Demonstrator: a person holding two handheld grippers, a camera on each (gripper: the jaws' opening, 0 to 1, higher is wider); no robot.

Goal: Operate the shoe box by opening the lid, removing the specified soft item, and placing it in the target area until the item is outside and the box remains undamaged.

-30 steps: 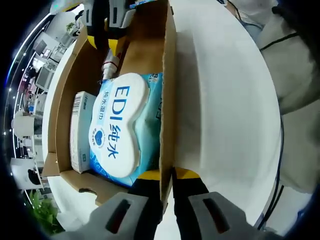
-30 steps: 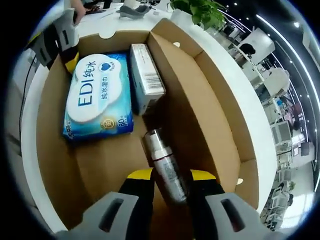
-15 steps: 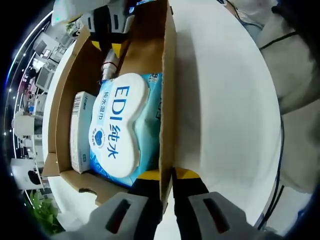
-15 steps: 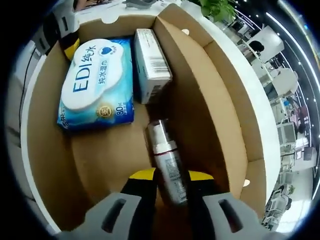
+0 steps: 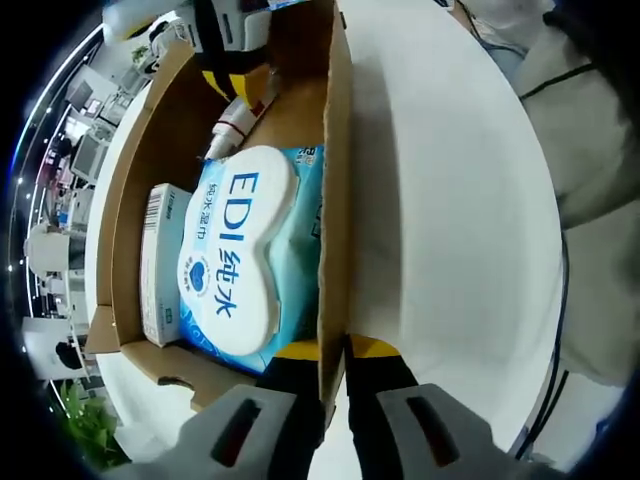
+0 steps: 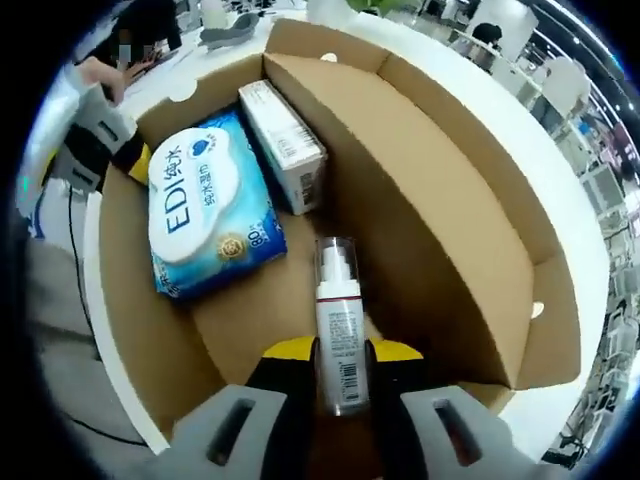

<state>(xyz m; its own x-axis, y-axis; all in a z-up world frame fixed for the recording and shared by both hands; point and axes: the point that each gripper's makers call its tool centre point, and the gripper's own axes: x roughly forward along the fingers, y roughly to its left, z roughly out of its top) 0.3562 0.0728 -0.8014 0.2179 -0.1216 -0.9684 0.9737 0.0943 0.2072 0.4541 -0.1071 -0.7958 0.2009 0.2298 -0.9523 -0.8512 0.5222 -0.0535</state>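
An open cardboard shoe box [image 5: 338,150] lies on a white table. Inside it sit a blue-and-white pack of wet wipes [image 5: 240,255] [image 6: 205,215] and a small white carton [image 5: 160,260] [image 6: 285,145]. My left gripper [image 5: 335,352] is shut on the box's side wall, near the corner by the wipes. My right gripper [image 6: 340,352] is shut on a silver pump bottle [image 6: 338,325], holding it tilted above the box floor. In the left gripper view that bottle [image 5: 235,115] and the right gripper [image 5: 235,75] are at the box's far end. The left gripper [image 6: 110,140] shows at the box's far corner.
The white table [image 5: 450,200] stretches beside the box. A tall cardboard flap [image 6: 440,200] rises along one long side. A person's light clothing [image 5: 590,120] and a dark cable are at the table's edge. Office desks and a plant stand further off.
My right gripper has lifted the pump bottle off the box floor and swung it, so the bottle now points up over the wipes' end. The left gripper has stayed on the wall.
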